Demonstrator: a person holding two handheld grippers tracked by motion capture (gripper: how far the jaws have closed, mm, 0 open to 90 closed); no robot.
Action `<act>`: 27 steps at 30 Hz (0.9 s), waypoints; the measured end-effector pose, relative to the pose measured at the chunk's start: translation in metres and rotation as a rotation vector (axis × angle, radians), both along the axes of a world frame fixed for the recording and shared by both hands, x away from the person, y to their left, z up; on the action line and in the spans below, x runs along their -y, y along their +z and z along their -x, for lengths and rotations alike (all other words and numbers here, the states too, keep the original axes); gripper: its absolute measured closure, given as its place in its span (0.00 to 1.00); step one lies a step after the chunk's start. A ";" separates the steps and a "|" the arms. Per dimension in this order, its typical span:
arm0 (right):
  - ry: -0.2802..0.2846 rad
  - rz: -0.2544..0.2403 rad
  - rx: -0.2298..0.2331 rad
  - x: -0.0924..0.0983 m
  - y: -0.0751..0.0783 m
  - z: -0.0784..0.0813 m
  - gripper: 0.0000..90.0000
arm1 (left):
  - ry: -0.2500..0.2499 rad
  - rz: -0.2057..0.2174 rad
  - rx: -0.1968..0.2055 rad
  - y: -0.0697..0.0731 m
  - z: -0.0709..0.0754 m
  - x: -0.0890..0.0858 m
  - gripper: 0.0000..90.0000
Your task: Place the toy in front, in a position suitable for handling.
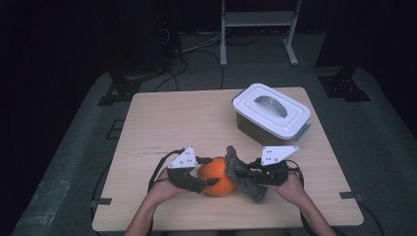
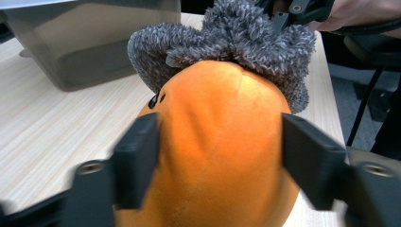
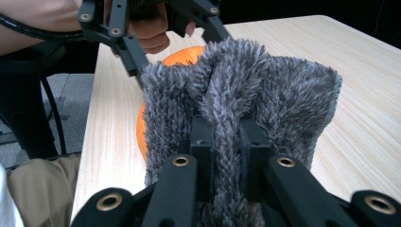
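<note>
We see the orange plush ball (image 1: 216, 176) on the surface, well in front of the lidded box (image 1: 271, 112). The left gripper (image 2: 218, 156) straddles the ball with its 2 jaws wide apart, perhaps just brushing its sides. The right gripper (image 3: 222, 156) pinches a fold of the grey fuzzy cloth (image 3: 239, 101), draped over the ball's far side from the left gripper.

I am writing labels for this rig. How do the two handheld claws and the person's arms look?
Both the left claw and the right claw have matte black bodies and black, blocky jaws with brass-coloured screw holes. Each carries a pale three-cornered plate with small dark dots on top, and a black cable trails from it. The forearms are bare, without sleeves.
</note>
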State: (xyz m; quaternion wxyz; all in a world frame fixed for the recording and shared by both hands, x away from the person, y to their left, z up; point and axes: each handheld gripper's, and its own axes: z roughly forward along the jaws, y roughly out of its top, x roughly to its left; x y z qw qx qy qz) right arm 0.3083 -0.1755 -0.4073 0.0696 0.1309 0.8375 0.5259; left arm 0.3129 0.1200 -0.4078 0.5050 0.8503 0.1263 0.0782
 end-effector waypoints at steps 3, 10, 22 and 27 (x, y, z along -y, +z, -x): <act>0.006 0.007 -0.001 0.001 -0.002 0.000 0.87 | -0.003 0.005 -0.019 -0.004 -0.001 0.001 0.23; -0.010 -0.025 0.034 0.002 0.013 0.004 0.87 | -0.023 -0.016 0.021 -0.003 0.007 0.015 0.44; -0.029 -0.007 0.039 0.007 0.012 0.003 0.87 | -0.010 -0.005 0.016 -0.003 0.007 0.016 0.46; 0.001 0.000 0.045 -0.003 0.011 0.007 0.87 | -0.024 0.000 0.011 -0.002 0.006 0.015 0.31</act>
